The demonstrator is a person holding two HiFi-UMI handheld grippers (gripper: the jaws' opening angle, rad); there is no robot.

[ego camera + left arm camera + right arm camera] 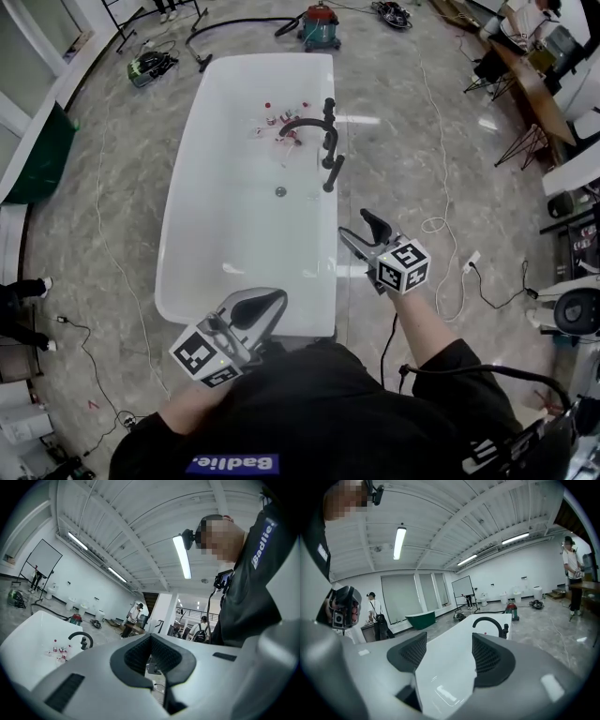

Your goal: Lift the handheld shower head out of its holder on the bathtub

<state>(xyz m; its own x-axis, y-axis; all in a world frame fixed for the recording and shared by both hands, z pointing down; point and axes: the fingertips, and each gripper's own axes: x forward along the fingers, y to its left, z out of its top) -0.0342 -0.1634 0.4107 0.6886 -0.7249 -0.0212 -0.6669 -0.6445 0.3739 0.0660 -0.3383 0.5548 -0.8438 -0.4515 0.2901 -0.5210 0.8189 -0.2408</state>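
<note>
The white bathtub (187, 281) runs away from me in the head view. A black arched faucet (305, 122) stands on its right rim, and just nearer along that rim the black handheld shower head (334, 174) sits in its holder. My right gripper (353, 223) hovers beside the rim, short of the shower head, jaws wide open and empty. In the right gripper view (449, 651) the tub and faucet (490, 620) show between the pads. My left gripper (272, 300) hangs at the tub's near end, shut on nothing, with its pad tips meeting in the left gripper view (150, 639).
Several small bottles (281, 122) lie in the tub by the faucet. A red and green vacuum (320, 25) with its hose stands beyond the tub. Cables (441, 225) trail on the floor to the right. A dark green tub (37, 155) is at the left, tables (525, 75) far right.
</note>
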